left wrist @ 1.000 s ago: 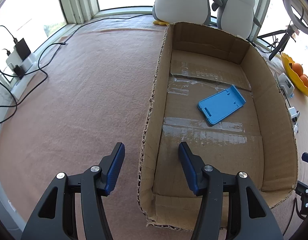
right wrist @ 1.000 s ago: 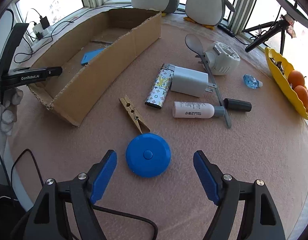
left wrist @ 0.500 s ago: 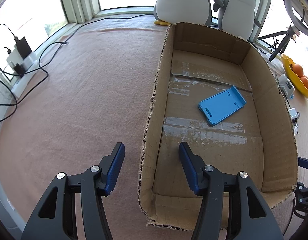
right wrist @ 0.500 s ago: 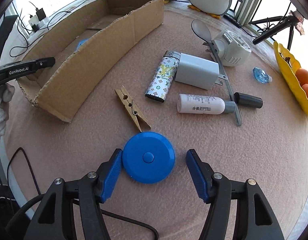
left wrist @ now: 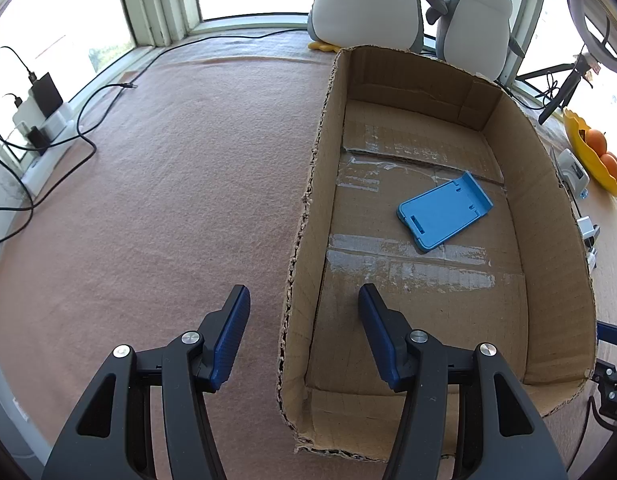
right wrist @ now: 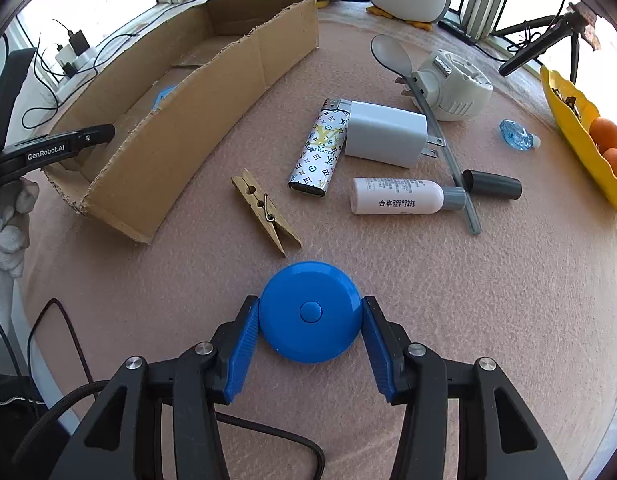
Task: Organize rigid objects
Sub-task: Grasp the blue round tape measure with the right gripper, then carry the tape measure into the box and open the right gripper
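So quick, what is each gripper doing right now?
Left gripper: open, astride the cardboard box wall, gripping nothing.
Right gripper: jaws have just been closing, pads now pressing the blue disc.

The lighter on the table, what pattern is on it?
The lighter: white with a dark monogram print; right wrist view.

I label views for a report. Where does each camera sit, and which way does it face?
Left wrist: on the left gripper, looking down into the cardboard box; its jaws straddle one wall.
Right wrist: on the right gripper, looking down at the blue tape measure; its jaws, just closing, touch it.
Shared: box, plush penguins.
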`<state>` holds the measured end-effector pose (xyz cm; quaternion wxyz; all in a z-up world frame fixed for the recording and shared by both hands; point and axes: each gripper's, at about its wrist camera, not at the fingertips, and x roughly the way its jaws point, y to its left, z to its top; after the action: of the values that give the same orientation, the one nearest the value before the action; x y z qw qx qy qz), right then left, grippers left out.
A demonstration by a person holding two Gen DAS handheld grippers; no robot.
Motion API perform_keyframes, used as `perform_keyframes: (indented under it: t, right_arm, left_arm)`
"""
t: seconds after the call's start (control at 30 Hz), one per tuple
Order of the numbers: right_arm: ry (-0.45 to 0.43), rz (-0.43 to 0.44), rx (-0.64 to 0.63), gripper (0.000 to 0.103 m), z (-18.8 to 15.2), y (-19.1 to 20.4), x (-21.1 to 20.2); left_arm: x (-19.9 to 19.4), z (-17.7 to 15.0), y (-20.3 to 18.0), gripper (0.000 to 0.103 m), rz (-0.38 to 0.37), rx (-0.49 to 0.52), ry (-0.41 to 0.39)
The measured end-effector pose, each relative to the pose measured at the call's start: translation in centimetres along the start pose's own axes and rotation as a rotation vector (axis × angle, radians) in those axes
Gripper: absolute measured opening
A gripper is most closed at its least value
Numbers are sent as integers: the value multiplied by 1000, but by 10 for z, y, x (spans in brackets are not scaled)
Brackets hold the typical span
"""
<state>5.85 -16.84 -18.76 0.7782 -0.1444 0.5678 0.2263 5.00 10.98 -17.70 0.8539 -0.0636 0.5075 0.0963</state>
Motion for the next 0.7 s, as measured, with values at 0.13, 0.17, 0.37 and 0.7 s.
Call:
perform_keyframes:
  t: [0.13, 0.17, 0.37, 0.7]
  right_arm:
    - [-24, -5, 13, 46, 2, -4, -10]
    - [-33, -8, 11, 46, 3, -3, -14]
    - [-119, 3, -22, 46, 23, 10, -44]
    - [-221, 67, -121, 46, 69, 60, -61]
  left_arm:
    - [0, 0, 0, 57, 0, 2, 0]
    - [0, 0, 0, 57, 0, 2, 0]
    - [0, 0, 0, 57, 0, 1, -1]
    - [0, 0, 0, 57, 0, 0, -1]
